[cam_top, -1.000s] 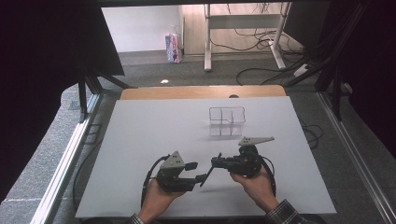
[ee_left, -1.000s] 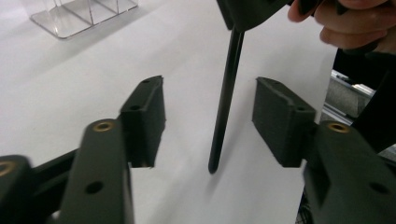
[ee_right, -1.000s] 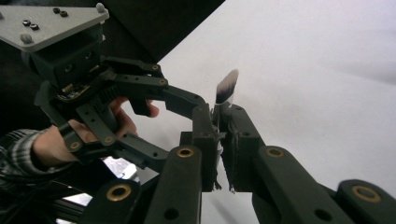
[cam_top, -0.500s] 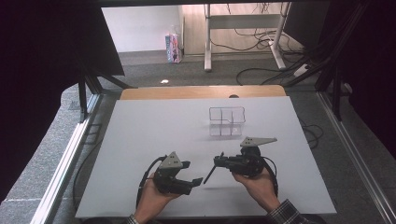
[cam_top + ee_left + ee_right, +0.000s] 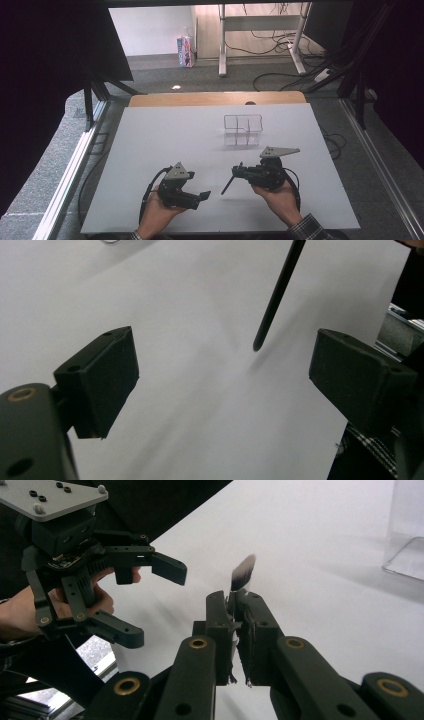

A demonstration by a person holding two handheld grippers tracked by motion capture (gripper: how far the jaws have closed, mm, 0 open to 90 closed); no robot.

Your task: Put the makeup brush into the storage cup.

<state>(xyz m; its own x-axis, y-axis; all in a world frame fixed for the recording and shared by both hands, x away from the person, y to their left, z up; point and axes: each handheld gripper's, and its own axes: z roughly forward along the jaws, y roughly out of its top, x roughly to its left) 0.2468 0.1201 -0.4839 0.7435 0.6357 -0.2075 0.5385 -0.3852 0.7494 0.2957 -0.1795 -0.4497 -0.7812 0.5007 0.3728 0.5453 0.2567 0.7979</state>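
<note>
Left gripper (image 5: 192, 196), near the front edge of the bench (image 5: 150, 150), left of centre: jaws released and empty, having just been opening; in the left gripper view they stand wide apart over bare white surface, nothing between them. A second ago this gripper sat close against the other, both at the same slim black object; it now lies a little apart, back toward the person's side. Brush (image 5: 227, 185), between the two grippers: a thin dark stick, its handle slanting down toward the bench with the lower tip just above or at the surface, which of the two cannot be told; in the left gripper view the handle (image 5: 277, 295) enters from the top, and in the right gripper view a dark, white-banded tuft (image 5: 243, 573) stands up beyond the jaw tips. Right gripper (image 5: 239, 173), front edge, right of centre: jaws clenched on the brush, unmoved. Clear divided holder (image 5: 243, 129), behind the grippers toward the far edge, right of centre: upright, looks empty. Judgement: the brush has passed from left to right, the hand-over is complete, and the right hand alone is free to carry it, likely to the holder.
</note>
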